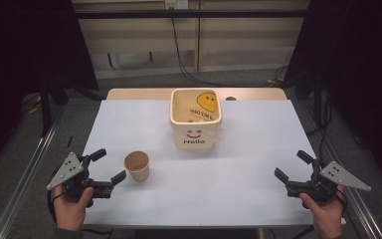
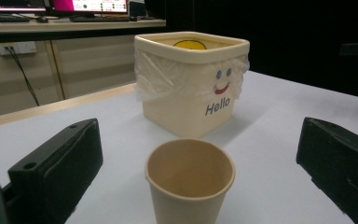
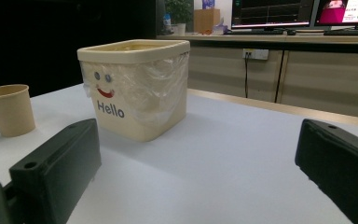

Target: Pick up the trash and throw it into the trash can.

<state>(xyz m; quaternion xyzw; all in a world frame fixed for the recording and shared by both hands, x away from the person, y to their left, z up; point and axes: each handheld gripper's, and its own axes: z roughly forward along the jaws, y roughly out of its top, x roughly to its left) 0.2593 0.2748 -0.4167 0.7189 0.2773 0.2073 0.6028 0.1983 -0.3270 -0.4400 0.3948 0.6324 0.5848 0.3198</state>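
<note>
a white table (image 1: 238, 174) was seen from above, with a person's two hands coming in from the near edge, each holding a black two-jaw gripper.

the left gripper (image 1: 107, 167) sat low at the near left corner of the table, held in the left hand (image 1: 72, 201). its jaws were spread wide and held nothing. a tan paper cup (image 1: 137, 166) stood upright just beyond its jaw tips, close but not touching them. in the left gripper view, the paper cup (image 2: 189, 179) stood straight ahead, centred in the gap between the two spread jaws, its open mouth facing up.

farther ahead of that gripper, past the cup, stood a cream square bin (image 1: 196, 119) with a clear plastic liner folded over its rim, a smiling face and the word "hello" on its near side. a yellow smiley showed on its inner far wall.

the right gripper (image 1: 292, 167) sat at the near right corner, held in the right hand (image 1: 326, 211). its jaws were also spread wide, gripping nothing. in the right gripper view, the bin (image 3: 137, 88) stood ahead and to the left of its jaws, and the cup (image 3: 9, 109) stood well off to the far left, beyond the bin.
</note>
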